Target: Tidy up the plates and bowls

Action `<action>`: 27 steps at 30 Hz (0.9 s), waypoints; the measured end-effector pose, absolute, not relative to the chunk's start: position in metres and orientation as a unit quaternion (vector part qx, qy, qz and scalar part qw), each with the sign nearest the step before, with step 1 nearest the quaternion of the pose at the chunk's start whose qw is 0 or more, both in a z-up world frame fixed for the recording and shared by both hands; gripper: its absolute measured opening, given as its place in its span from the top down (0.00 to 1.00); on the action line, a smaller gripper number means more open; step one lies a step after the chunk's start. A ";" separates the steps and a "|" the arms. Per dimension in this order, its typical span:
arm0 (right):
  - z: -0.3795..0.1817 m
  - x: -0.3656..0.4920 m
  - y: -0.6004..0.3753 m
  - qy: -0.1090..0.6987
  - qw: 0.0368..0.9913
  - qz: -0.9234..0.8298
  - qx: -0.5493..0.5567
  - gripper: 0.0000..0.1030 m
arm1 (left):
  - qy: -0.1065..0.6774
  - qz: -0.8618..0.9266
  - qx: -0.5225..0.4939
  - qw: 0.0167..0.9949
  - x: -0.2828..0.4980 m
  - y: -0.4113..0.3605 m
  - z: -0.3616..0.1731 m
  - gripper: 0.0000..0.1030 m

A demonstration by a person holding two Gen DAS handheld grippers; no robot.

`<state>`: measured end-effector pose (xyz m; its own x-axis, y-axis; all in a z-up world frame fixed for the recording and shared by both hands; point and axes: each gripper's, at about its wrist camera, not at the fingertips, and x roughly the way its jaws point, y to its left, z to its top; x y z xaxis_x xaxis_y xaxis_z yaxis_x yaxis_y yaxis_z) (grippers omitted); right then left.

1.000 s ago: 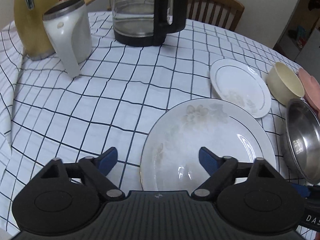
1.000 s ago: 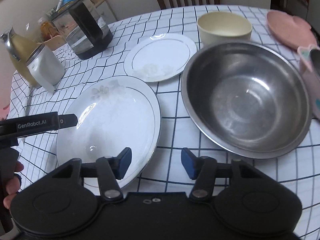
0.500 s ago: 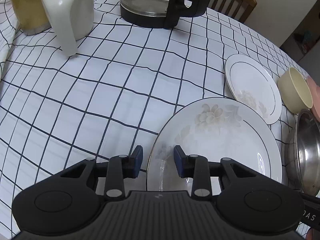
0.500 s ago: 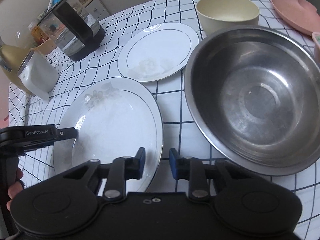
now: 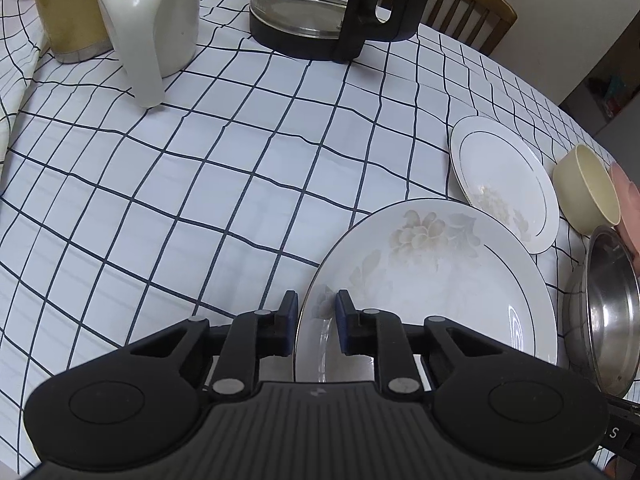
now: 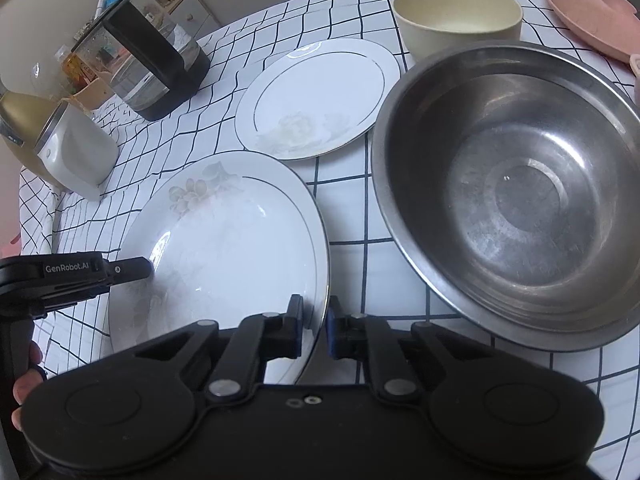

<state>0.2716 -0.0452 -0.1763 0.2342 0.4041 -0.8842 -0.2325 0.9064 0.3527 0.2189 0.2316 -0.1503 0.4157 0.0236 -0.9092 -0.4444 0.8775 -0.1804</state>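
A large white floral plate (image 5: 440,280) (image 6: 224,248) lies near the table's front. My left gripper (image 5: 317,312) is shut on its left rim, my right gripper (image 6: 314,316) is shut on its right rim. A smaller white plate (image 5: 504,180) (image 6: 316,96) sits behind it. A steel bowl (image 6: 516,192) (image 5: 608,312) stands to the right. A cream bowl (image 6: 456,16) (image 5: 588,188) and a pink plate (image 6: 592,12) (image 5: 626,200) are further back right.
A glass kettle with black handle (image 5: 332,4) (image 6: 148,48), a white jug (image 5: 148,24) (image 6: 76,148) and a gold thermos (image 5: 64,12) (image 6: 20,120) stand at the back left on the checked tablecloth (image 5: 200,160). A wooden chair (image 5: 472,20) is behind the table.
Both grippers went from open to closed on opposite rims of the large floral plate, moving in toward it.
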 end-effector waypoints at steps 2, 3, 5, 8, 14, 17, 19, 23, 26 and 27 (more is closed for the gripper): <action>-0.176 0.271 -0.045 0.584 0.782 0.205 0.075 0.89 | 0.522 0.144 -0.200 0.817 0.217 0.232 -0.149 0.85; -0.175 0.270 -0.045 0.582 0.783 0.206 0.074 0.89 | 0.522 0.144 -0.201 0.816 0.215 0.233 -0.148 0.85; -0.174 0.269 -0.047 0.582 0.783 0.207 0.077 0.90 | 0.523 0.146 -0.204 0.815 0.211 0.234 -0.147 0.85; -0.171 0.267 -0.049 0.583 0.780 0.214 0.082 0.91 | 0.522 0.145 -0.208 0.814 0.203 0.235 -0.146 0.87; -0.168 0.259 -0.054 0.585 0.775 0.226 0.084 0.92 | 0.521 0.141 -0.213 0.815 0.180 0.233 -0.140 0.88; -0.167 0.253 -0.058 0.587 0.771 0.234 0.084 0.92 | 0.523 0.140 -0.222 0.811 0.165 0.231 -0.140 0.88; -0.166 0.248 -0.060 0.589 0.767 0.239 0.084 0.92 | 0.520 0.142 -0.234 0.809 0.153 0.230 -0.138 0.88; -0.164 0.236 -0.065 0.597 0.758 0.248 0.084 0.92 | 0.517 0.144 -0.243 0.808 0.133 0.226 -0.134 0.88; -0.161 0.224 -0.067 0.599 0.754 0.260 0.074 0.92 | 0.517 0.145 -0.236 0.810 0.118 0.221 -0.130 0.88; -0.160 0.221 -0.068 0.599 0.752 0.263 0.073 0.92 | 0.517 0.144 -0.234 0.811 0.113 0.220 -0.129 0.88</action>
<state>0.2209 -0.0679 -0.1600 0.1427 0.4833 -0.8638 -0.3089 0.8509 0.4250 0.1125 0.2196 -0.1290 0.4245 -0.0072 -0.9054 -0.4753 0.8493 -0.2297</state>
